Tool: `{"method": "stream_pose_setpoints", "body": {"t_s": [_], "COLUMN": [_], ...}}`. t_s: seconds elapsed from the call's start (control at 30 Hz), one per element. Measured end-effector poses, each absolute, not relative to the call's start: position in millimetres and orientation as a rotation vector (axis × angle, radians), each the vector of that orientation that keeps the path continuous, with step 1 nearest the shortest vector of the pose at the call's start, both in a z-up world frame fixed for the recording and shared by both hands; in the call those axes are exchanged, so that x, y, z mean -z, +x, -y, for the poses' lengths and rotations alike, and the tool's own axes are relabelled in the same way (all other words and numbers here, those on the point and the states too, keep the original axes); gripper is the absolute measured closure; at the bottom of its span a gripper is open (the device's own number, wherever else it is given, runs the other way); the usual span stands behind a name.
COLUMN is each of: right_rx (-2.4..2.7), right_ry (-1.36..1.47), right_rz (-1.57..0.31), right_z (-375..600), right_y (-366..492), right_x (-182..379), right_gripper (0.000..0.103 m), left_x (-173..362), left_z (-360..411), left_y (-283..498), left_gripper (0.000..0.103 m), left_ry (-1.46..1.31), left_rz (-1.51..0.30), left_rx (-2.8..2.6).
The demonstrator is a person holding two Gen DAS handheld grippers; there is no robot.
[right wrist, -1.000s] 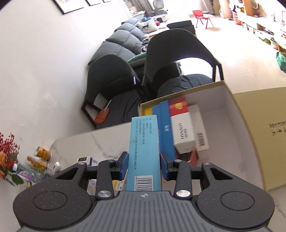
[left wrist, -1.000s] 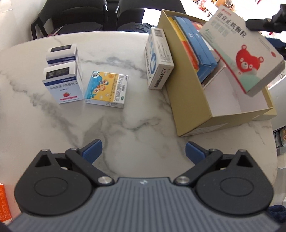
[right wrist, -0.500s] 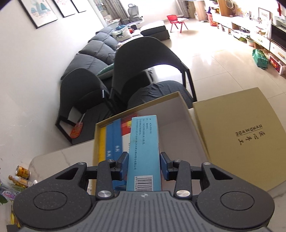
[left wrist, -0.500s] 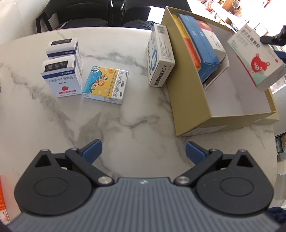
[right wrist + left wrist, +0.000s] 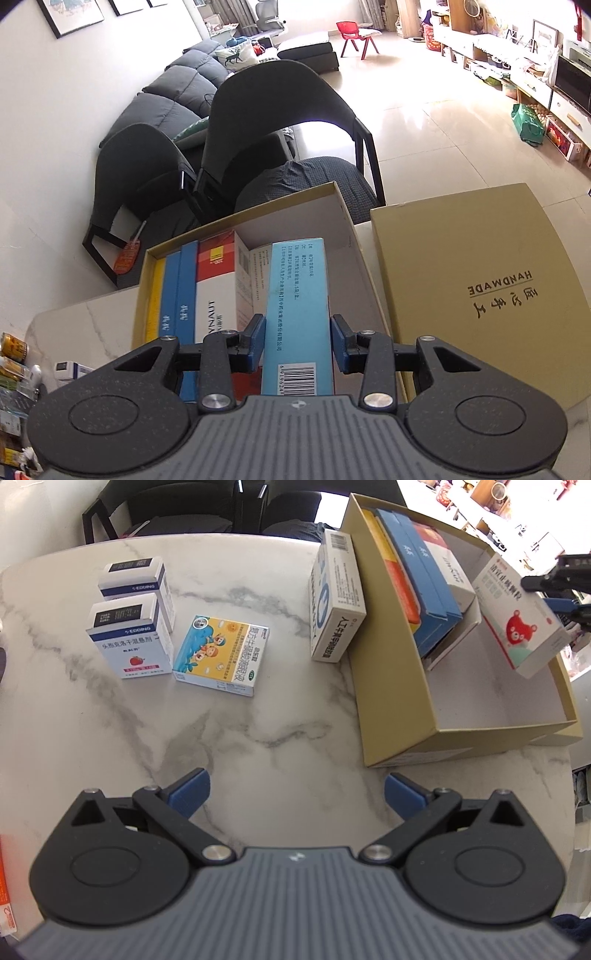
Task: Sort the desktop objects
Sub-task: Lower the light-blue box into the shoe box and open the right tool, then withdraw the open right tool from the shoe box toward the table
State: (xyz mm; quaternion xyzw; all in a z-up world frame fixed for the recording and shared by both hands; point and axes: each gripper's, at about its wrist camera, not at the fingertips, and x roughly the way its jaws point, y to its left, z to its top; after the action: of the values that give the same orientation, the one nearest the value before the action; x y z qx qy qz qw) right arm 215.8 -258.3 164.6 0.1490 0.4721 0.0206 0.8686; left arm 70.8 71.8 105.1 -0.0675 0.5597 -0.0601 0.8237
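Note:
My right gripper (image 5: 297, 341) is shut on a flat medicine box with a light blue side (image 5: 297, 306) and a red bear on its white face (image 5: 521, 618), held over the right part of the tan cardboard box (image 5: 391, 686). Several boxes stand in a row at the box's left side (image 5: 417, 576). My left gripper (image 5: 295, 788) is open and empty above the marble table (image 5: 258, 720). On the table lie a white and blue box (image 5: 336, 598) against the cardboard box, a yellow cartoon box (image 5: 221, 655) and two white strawberry boxes (image 5: 131, 638).
The tan lid (image 5: 480, 280) marked HANDMADE lies right of the cardboard box. Dark chairs (image 5: 273, 122) stand behind the table. Cans and small bottles (image 5: 14, 354) sit at the table's far left edge. An orange packet (image 5: 5, 882) shows at the left edge.
My right gripper has carried the bear box rightward and lower, over the open part of the cardboard box. My left gripper has stayed open and nearly still.

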Motion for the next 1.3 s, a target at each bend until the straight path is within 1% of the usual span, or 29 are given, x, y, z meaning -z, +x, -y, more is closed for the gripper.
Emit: {"method": "stream_pose_setpoints", "body": {"t_s": [0.33, 0.57, 0.9, 1.1, 1.2, 1.23, 1.27, 1.3], "right_rx": [-0.067, -0.078, -0.096, -0.084, -0.067, -0.065, -0.063, -0.062], "right_ry": [0.217, 0.209, 0.333, 0.353, 0.359, 0.351, 0.341, 0.330], "right_rz": [-1.024, -0.998, -1.017, -1.014, -1.009, -1.000, -0.991, -0.981], "right_z": [240, 230, 247, 252, 253, 251, 248, 246], "right_y": [267, 290, 292, 284, 280, 278, 276, 274], "right_x": [-121, -104, -111, -121, -127, -131, -135, -140], "right_gripper": [0.063, 0.061, 0.061, 0.059, 0.053, 0.049, 0.041, 0.037], "left_x": [-106, -107, -107, -107, -106, -105, -105, -104], "left_z": [-75, -79, -74, -70, -70, -71, -71, -71], "left_y": [69, 69, 81, 90, 92, 92, 92, 92], "left_gripper": [0.000, 0.000, 0.000, 0.000, 0.000, 0.000, 0.000, 0.000], "left_ry": [-0.142, -0.151, -0.148, -0.143, -0.147, -0.147, -0.147, -0.148], "left_rz": [-1.207, -1.213, -1.205, -1.191, -1.188, -1.188, -1.188, -1.187], "left_rx": [0.083, 0.052, 0.077, 0.102, 0.111, 0.114, 0.117, 0.119]}}
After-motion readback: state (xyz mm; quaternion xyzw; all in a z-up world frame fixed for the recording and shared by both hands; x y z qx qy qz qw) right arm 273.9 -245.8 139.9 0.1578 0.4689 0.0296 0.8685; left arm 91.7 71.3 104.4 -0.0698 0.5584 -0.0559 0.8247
